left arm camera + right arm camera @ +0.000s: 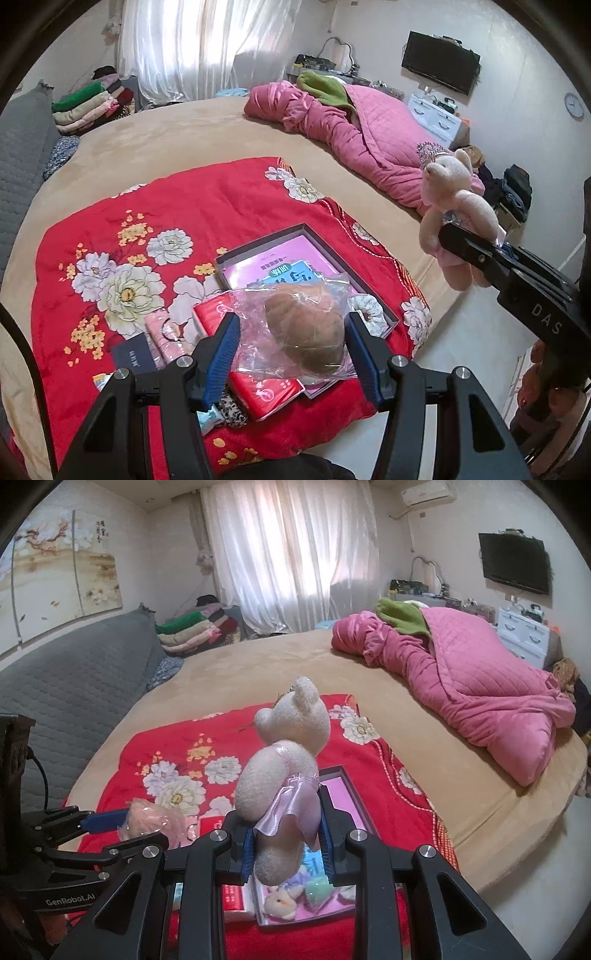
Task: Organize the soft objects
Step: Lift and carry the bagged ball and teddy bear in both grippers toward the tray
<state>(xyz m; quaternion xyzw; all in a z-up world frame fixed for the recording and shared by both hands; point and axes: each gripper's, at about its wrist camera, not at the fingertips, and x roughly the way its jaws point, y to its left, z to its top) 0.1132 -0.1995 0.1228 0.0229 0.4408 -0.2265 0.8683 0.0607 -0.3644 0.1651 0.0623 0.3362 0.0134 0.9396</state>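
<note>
A round bed covered in tan fabric is observed, with a red floral blanket spread over its near part. A crumpled pink quilt is noted on the far right side of the bed, well apart from the blanket. On the blanket a shallow open box is seen, holding a pink booklet; red packets, a dark card and other small items are lying beside and partly over its near edge.

A plush bear in a pink satin skirt is held clear of the bed, above the near end of the box. It is gripped at the skirt and lower body by the right tongs, whose blue pads are pressed against both sides of it; the jaws are set narrow, closed on the toy. In the left wrist view the same bear is seen to the right of the box, over the bed's edge, with its head uppermost and tilted.

A soft pinkish-brown object sealed in a clear plastic bag is located between the blue pads of the left tongs. The jaws are at a middling width and are closed on the bag, both pads being in contact with it. The bagged object is carried above the red packets and the near corner of the box. In the right wrist view it is seen at lower left, well apart from the bear.
</note>
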